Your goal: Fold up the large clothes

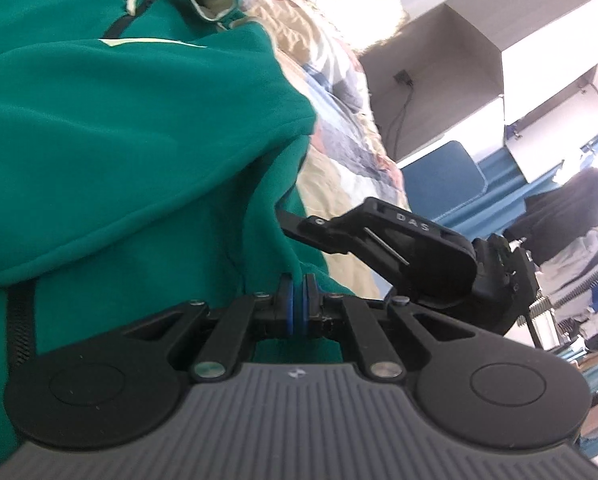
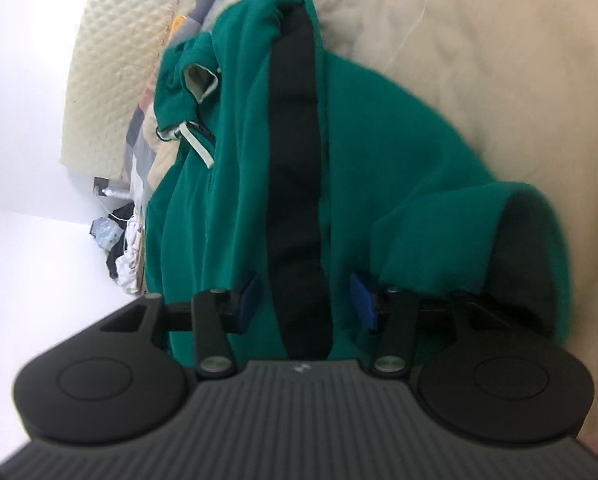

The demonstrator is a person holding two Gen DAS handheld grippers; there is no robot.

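Item: green fleece jacket (image 2: 379, 152) with black side stripe (image 2: 295, 160), bunched on beige quilted bed (image 2: 499, 60). Left gripper (image 1: 299, 280): fingers clamped on a green fold. Right gripper (image 2: 303, 300): fingers apart, straddling the stripe, not pressing. Advice: seat right fingers fully on the edge before lifting; keep both corners level.

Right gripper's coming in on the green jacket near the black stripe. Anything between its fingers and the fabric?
Nothing visible. The right gripper stands open astride the green jacket, its black stripe running between the fingers. The left gripper is already shut on a jacket edge.
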